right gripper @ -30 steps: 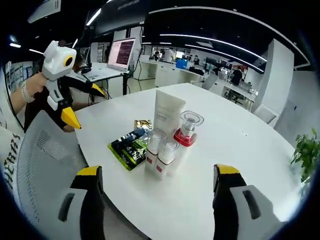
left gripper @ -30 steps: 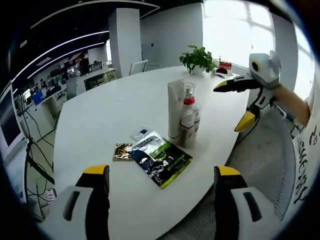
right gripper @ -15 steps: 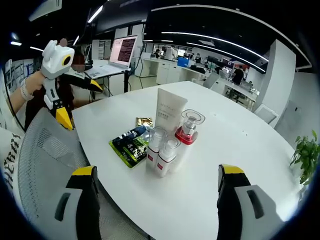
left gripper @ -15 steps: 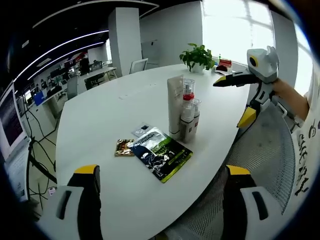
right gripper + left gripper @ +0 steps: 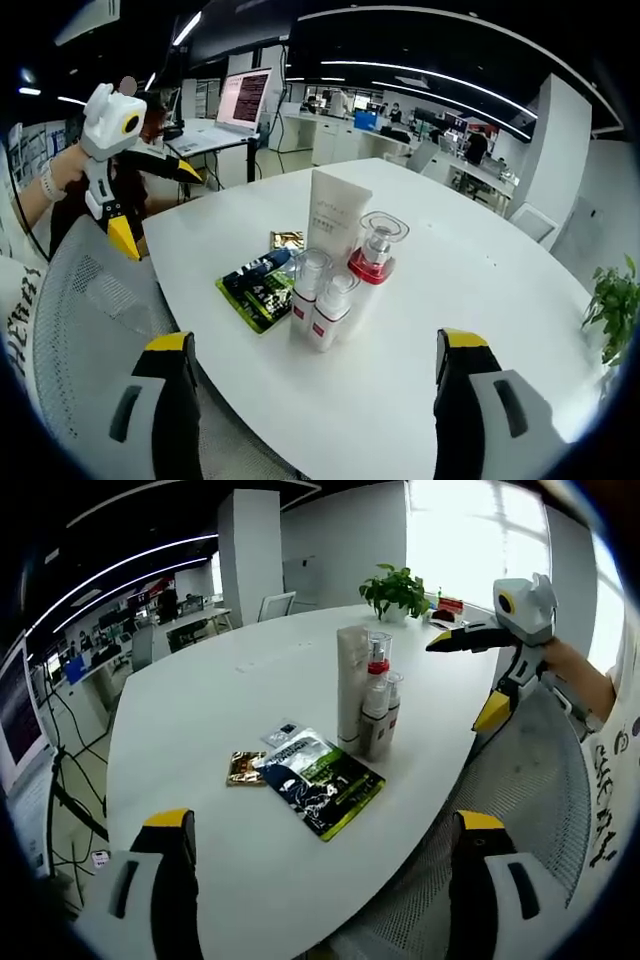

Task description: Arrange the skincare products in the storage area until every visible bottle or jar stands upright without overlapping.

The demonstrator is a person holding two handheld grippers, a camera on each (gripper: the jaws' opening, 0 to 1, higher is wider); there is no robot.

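A tight cluster of products stands upright on the white table (image 5: 190, 700): a white tube (image 5: 351, 685) (image 5: 334, 215), a clear-capped pump bottle with a red collar (image 5: 377, 665) (image 5: 377, 250), and two small red-labelled bottles (image 5: 376, 718) (image 5: 320, 300). Beside them lie a dark green sachet (image 5: 320, 785) (image 5: 255, 290), a gold sachet (image 5: 243, 768) (image 5: 287, 240) and a small white sachet (image 5: 285, 732). My left gripper (image 5: 323, 820) (image 5: 155, 205) hangs open off the table edge, well short of the sachets. My right gripper (image 5: 314, 341) (image 5: 465, 677) is open too, held back from the bottles with nothing in it.
A grey mesh chair (image 5: 530, 780) (image 5: 80, 300) sits at the table edge between the two grippers. A potted plant (image 5: 397, 592) (image 5: 612, 300) stands at the far end of the table. Desks, a lit monitor (image 5: 247, 100) and a pillar (image 5: 248, 550) fill the office behind.
Both pairs of jaws have spread a little wider and both grippers have drawn slightly back. The products and sachets have not moved.
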